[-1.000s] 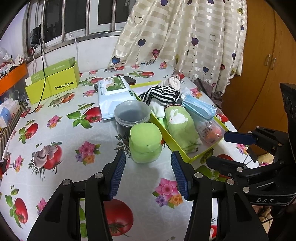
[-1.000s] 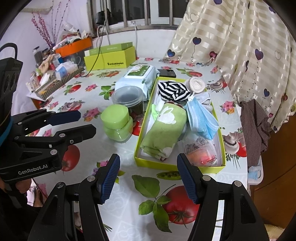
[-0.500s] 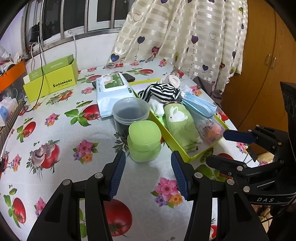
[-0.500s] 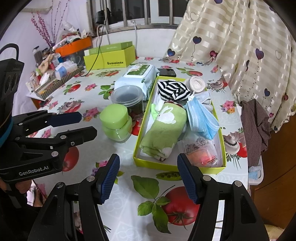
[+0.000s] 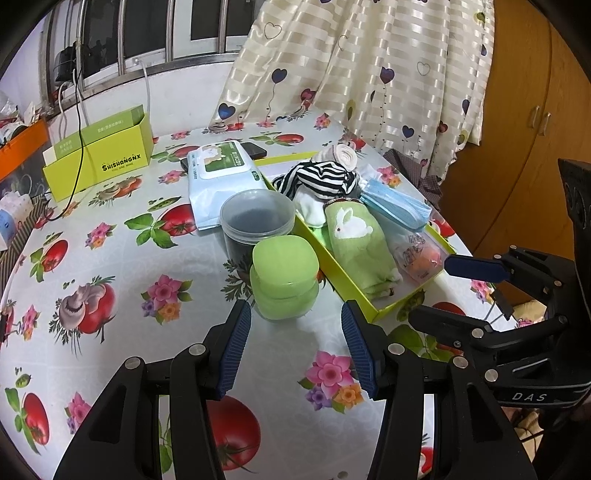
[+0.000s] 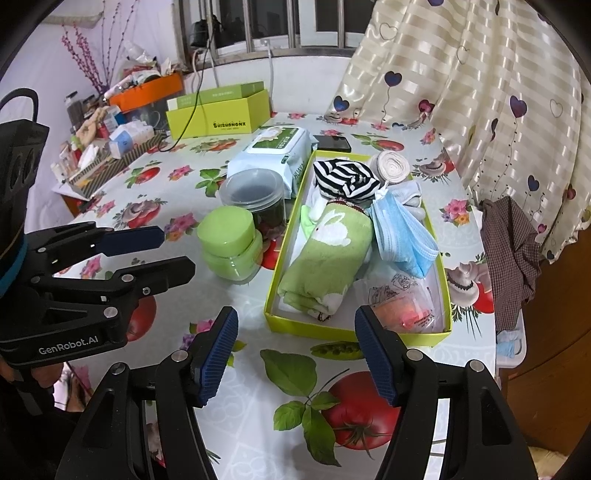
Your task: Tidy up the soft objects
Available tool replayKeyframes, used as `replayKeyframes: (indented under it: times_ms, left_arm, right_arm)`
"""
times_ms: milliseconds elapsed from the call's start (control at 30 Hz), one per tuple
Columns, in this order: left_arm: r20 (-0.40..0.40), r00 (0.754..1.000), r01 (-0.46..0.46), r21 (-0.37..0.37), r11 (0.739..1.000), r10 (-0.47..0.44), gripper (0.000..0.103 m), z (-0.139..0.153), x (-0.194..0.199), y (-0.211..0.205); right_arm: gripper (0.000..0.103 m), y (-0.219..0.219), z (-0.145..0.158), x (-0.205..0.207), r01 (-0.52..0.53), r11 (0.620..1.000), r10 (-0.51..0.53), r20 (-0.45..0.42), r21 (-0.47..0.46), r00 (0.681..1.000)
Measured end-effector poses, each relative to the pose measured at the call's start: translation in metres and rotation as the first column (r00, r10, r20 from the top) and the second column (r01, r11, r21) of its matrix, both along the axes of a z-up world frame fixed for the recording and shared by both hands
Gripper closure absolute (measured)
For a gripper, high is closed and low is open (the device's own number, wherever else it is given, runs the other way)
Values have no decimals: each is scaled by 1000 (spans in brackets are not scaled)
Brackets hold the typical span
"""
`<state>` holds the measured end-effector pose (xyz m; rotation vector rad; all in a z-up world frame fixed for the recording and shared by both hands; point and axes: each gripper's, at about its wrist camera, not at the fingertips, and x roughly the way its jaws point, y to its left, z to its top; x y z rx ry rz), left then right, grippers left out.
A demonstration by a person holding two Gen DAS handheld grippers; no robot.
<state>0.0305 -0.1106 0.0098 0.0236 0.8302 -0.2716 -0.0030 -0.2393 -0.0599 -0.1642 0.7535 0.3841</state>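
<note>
We see a big counter (image 6: 184, 325) with a shiny cloth of tomatoes and flowers on it. Behind it hangs a cream striped curtain with hearts (image 6: 461, 74), next to a window with metal bars (image 6: 258, 22). A brown wooden cupboard (image 5: 524, 110) stands at the side.

On the counter sits a long yellow-green cardboard tray (image 6: 351, 330). The soft things are already inside it: a rolled green towel with a white rabbit (image 6: 328, 254), a stack of blue face masks (image 6: 402, 232), a black-and-white striped cloth (image 6: 343, 177), a cream roll of bandage (image 6: 393, 166) and a clear plastic bag with something orange in it (image 6: 406, 306). So we think most of the job is done. Maybe only a little tidying is left.

Just beside the tray stand a green plastic jar with a lid (image 5: 284, 277) and a clear round tub with dark stuff (image 5: 256, 221). A white pack of wet wipes (image 5: 221, 177) lies behind them, and farther back sits a yellow-green open box with a cable across it (image 5: 99, 155).

Our left tongs (image 5: 293, 347) are spread wide and hold nothing. Our right tongs (image 6: 299, 358) are wide too, with nothing between them. Both hang over the counter, near the tray's front end.
</note>
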Motion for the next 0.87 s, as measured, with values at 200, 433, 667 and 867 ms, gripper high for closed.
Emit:
replayKeyframes:
  times_ms: [200,433,667,867]
  left_arm:
    - [-5,1000,2,-1,1000,-2,51,-2,0,0]
    - [-1,1000,4,-3,1000,-4,51,-2,0,-1]
    - [0,1000,6,-7,1000,-6,51,-2,-1,-1]
    - [1,1000,6,-9,1000,-6,51,-1,-1,0]
  right_arm:
    - [37,0,0,0,0,1000,0,-2,-1,1000]
    - [36,-1,1,-1,-1,1000,1,-1,-1,1000]
    - [36,-1,1,-1,1,1000,-1,0,0,1000]
    - [36,-1,1,-1,1,1000,-1,-1,1,1000]
